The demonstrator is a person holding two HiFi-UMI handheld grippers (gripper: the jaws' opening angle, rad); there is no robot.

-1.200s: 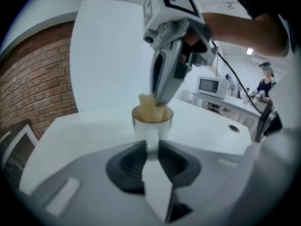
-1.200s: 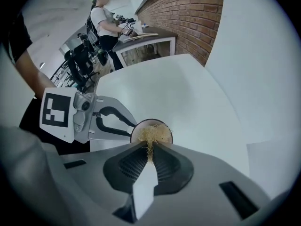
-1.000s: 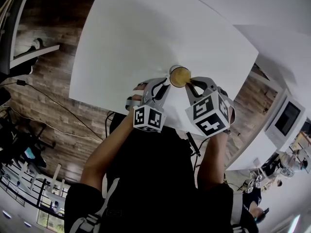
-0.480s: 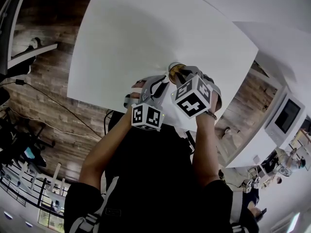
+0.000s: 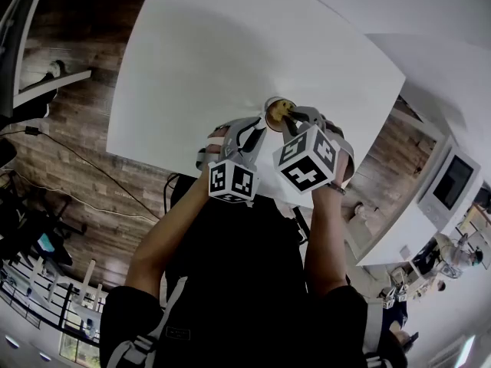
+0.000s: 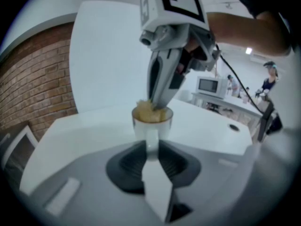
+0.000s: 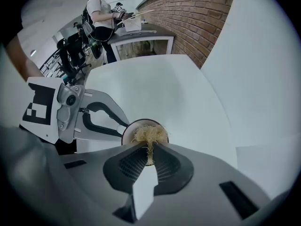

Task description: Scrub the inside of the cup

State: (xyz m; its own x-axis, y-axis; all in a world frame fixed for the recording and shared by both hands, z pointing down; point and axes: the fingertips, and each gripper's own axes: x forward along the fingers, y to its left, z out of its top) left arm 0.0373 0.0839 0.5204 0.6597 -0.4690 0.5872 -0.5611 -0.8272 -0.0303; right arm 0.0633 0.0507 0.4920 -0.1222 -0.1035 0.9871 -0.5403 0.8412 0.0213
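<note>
A small metal cup (image 5: pixel 274 106) is held above the white table's near edge. My left gripper (image 5: pixel 262 127) is shut on the cup's handle (image 6: pixel 151 140), which sits between its jaws, with the cup (image 6: pixel 151 122) upright just ahead. A yellowish fibrous scrubber (image 6: pixel 145 110) fills the cup's mouth. My right gripper (image 5: pixel 285 118) comes down from above, its fingers (image 6: pixel 160 84) reaching into the cup. In the right gripper view the scrubber (image 7: pixel 149 134) is pinched between the jaws of the right gripper (image 7: pixel 150 155), inside the cup's rim (image 7: pixel 128 129), and the left gripper (image 7: pixel 113 121) holds the cup from the left.
The white table (image 5: pixel 230 44) spreads ahead, with wood floor (image 5: pixel 69 129) to its left and another white surface (image 5: pixel 453 67) to its right. A brick wall (image 7: pixel 197 13) stands behind. A person (image 7: pixel 101 13) and a counter with a microwave (image 6: pixel 209 84) are far off.
My right gripper has swung from the cup's right side to above it, with the scrubber pushed down into the cup's mouth. The left gripper and cup have hardly moved.
</note>
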